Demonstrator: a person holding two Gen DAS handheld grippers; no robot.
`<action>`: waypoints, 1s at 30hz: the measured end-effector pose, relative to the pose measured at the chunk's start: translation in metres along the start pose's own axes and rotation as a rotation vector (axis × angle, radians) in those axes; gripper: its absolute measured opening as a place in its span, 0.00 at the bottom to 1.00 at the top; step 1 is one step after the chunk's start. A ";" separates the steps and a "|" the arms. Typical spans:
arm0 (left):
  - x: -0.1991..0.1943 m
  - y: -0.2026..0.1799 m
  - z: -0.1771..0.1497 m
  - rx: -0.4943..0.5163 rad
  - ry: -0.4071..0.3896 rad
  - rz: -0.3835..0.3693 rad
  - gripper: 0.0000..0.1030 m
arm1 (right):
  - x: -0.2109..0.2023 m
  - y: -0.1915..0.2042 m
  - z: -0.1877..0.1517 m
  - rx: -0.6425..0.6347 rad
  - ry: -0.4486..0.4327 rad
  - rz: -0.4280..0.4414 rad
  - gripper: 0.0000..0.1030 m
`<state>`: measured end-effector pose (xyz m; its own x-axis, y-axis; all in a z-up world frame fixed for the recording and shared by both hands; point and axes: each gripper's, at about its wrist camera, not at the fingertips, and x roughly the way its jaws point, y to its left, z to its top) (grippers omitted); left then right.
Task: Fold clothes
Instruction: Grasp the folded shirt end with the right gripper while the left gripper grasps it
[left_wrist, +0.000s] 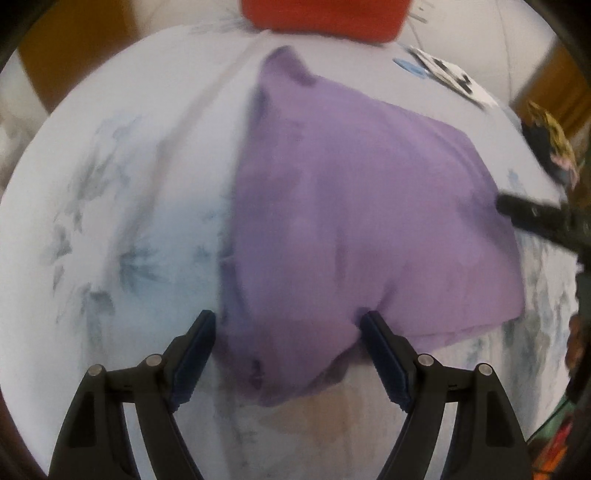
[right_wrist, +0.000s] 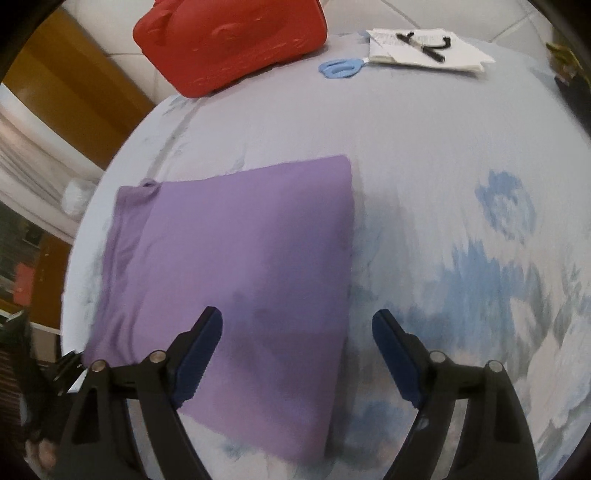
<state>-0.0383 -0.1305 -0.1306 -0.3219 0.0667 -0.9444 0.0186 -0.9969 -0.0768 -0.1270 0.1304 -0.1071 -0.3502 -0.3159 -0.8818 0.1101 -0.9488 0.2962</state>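
A red case (right_wrist: 236, 44) is sitting at the far edge of the floral bedsheet (right_wrist: 461, 221) — blue scissors (right_wrist: 341, 68) are lying just beside white papers (right_wrist: 424, 50), a black pen (right_wrist: 421, 46) resting on them

Home bedroom: floral bedsheet (right_wrist: 480, 229), wooden furniture (right_wrist: 74, 92).

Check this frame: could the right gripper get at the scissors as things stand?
Probably yes. The right gripper is open and empty over the purple cloth. The scissors lie far ahead by the papers, with only bare bedsheet between. It would take a long reach forward.
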 end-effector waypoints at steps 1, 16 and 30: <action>0.001 -0.002 0.001 0.005 -0.009 0.006 0.77 | 0.001 0.001 0.002 -0.008 -0.007 -0.005 0.79; -0.014 -0.010 0.004 0.073 -0.004 0.056 0.34 | 0.028 0.037 0.016 -0.179 -0.026 -0.062 0.32; -0.007 0.002 0.012 0.011 0.005 -0.085 0.31 | 0.030 0.030 0.026 -0.180 0.022 -0.035 0.32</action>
<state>-0.0477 -0.1335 -0.1200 -0.3173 0.1513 -0.9362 -0.0186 -0.9880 -0.1533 -0.1583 0.0930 -0.1154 -0.3360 -0.2808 -0.8990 0.2636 -0.9444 0.1965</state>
